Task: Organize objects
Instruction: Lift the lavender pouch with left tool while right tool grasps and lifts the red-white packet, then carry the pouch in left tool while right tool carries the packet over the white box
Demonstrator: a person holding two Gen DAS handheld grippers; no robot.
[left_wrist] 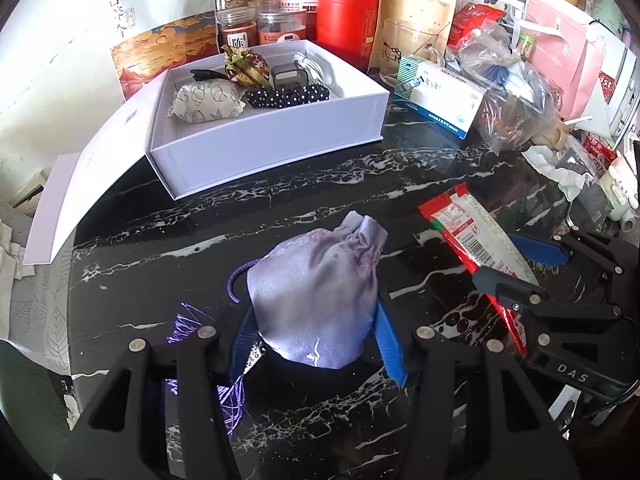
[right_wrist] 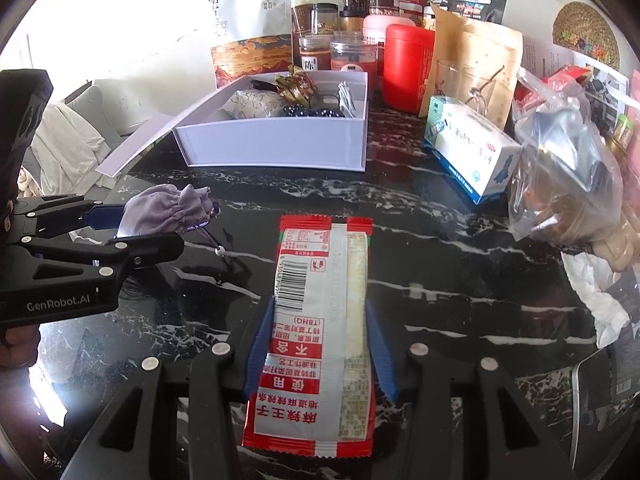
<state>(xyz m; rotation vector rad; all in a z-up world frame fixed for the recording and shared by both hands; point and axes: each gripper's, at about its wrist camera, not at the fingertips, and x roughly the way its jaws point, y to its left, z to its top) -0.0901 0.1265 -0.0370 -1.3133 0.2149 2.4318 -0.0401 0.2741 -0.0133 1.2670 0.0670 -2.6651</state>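
Lilac pouch (left_wrist: 316,296): base hidden between left tool's pads. Snack packet (right_wrist: 316,332): near end cut off beneath right tool. Jar labels beyond white box (left_wrist: 280,136): illegible.

"GenRobot.AI" on left gripper (right_wrist: 152,240) body; "DAS" on right gripper (left_wrist: 520,268) body. Snack packet (right_wrist: 320,320) between right fingers reads "麻辣王子", "(TBHQ)", plus barcode.

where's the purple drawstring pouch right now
The purple drawstring pouch sits between the left gripper fingers over the black marble table, in front of the white box, with the red snack packet to its right.
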